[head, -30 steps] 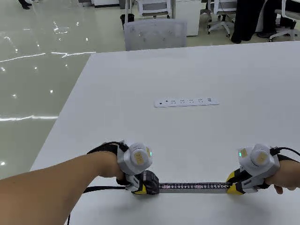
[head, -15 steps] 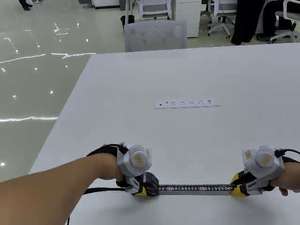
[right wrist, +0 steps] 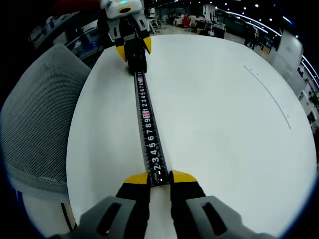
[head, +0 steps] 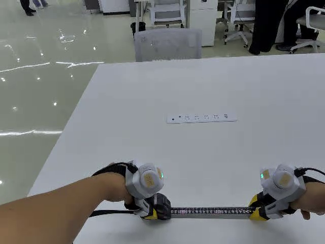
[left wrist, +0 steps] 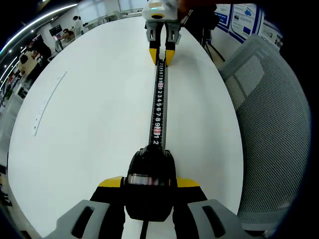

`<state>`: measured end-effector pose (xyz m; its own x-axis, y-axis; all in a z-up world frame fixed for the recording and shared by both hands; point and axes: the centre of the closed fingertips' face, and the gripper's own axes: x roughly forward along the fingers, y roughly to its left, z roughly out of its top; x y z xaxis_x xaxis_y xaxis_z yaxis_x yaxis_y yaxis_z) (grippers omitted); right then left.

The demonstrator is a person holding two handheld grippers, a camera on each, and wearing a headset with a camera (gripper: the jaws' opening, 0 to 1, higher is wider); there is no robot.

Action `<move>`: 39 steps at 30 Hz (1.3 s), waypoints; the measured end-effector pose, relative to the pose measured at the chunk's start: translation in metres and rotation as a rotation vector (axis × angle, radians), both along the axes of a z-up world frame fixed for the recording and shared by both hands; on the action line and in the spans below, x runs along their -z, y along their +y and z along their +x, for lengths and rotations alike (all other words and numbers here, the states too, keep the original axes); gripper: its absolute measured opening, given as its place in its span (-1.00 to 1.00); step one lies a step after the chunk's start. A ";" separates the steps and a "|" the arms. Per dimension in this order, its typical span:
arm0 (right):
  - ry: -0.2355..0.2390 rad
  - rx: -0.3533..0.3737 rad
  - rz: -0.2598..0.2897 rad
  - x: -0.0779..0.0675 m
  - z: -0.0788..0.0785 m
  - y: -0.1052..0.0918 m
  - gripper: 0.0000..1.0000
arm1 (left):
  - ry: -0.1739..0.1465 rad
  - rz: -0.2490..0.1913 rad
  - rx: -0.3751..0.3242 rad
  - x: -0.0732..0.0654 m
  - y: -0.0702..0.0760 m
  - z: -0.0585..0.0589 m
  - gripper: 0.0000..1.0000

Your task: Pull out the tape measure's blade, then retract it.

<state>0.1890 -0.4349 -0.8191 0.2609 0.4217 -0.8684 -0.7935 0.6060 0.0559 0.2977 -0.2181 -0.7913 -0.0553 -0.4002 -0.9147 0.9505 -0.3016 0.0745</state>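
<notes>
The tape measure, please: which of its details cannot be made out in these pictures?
- End hook of the blade: right gripper view, hidden between the right gripper jaws.
- Sides of the case: left gripper view, covered by the left gripper jaws.
- Numerals: head view, too small.

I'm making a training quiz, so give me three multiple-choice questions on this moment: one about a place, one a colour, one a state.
1. Where does the power strip lie?
A. on the table, beyond the blade
B. under the blade
C. on a chair

2. What colour are the tips of the right tool?
A. red
B. yellow
C. blue

3. The blade is:
A. fully retracted
B. pulled out
C. snapped off

Answers:
1 A: the head view shows it farther up the table.
2 B: yellow tips pinch the blade's end.
3 B: the numbered blade spans from the tape measure case, held in the left tool, to the right tool.
</notes>
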 end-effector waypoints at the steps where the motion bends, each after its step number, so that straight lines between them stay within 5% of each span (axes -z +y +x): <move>1: 0.007 0.010 0.003 0.000 0.000 0.000 -0.74 | 0.000 -0.002 -0.001 0.000 0.000 0.000 -0.33; 9: 0.021 0.004 -0.006 0.000 0.001 0.000 -0.72 | 0.022 -0.060 0.002 -0.003 0.000 0.001 -0.32; 11: 0.021 0.005 -0.002 0.001 0.001 0.000 -0.72 | 0.050 -0.080 -0.040 -0.005 -0.002 0.001 -0.30; 17: -0.013 -0.041 -0.026 0.000 0.001 0.001 -0.71 | 0.049 -0.096 -0.082 -0.006 -0.001 0.003 -0.31; 19: -0.022 0.015 -0.001 0.000 0.001 0.001 -0.70 | 0.045 -0.115 -0.101 -0.009 0.001 0.005 -0.31; 22: -0.047 0.052 0.004 0.000 0.001 0.001 -0.69 | 0.079 -0.159 -0.216 -0.012 0.005 0.010 -0.28; 25: -0.066 0.096 0.020 -0.001 0.001 0.005 -0.57 | 0.153 -0.239 -0.381 -0.022 0.011 0.017 -0.19; 27: -0.127 0.137 0.002 -0.003 0.006 -0.001 -0.31 | 0.150 -0.294 -0.430 -0.029 0.013 0.023 -0.08; 30: -0.166 0.274 0.079 -0.010 0.003 -0.004 -0.25 | 0.148 -0.353 -0.506 -0.037 0.027 0.026 0.11; 32: -0.193 0.313 0.096 -0.014 -0.001 -0.006 -0.17 | 0.195 -0.380 -0.560 -0.040 0.034 0.023 0.23; 33: -0.220 0.362 0.099 -0.017 -0.004 -0.010 -0.14 | 0.245 -0.393 -0.610 -0.043 0.038 0.018 0.27; 34: -0.224 0.404 0.115 -0.019 -0.007 -0.011 -0.09 | 0.249 -0.417 -0.625 -0.046 0.040 0.019 0.33; 35: -0.217 0.454 0.139 -0.021 -0.013 -0.011 -0.06 | 0.211 -0.458 -0.645 -0.049 0.045 0.025 0.42; 39: -0.261 0.455 0.095 -0.025 -0.032 -0.017 0.02 | 0.187 -0.502 -0.684 -0.053 0.062 0.023 0.66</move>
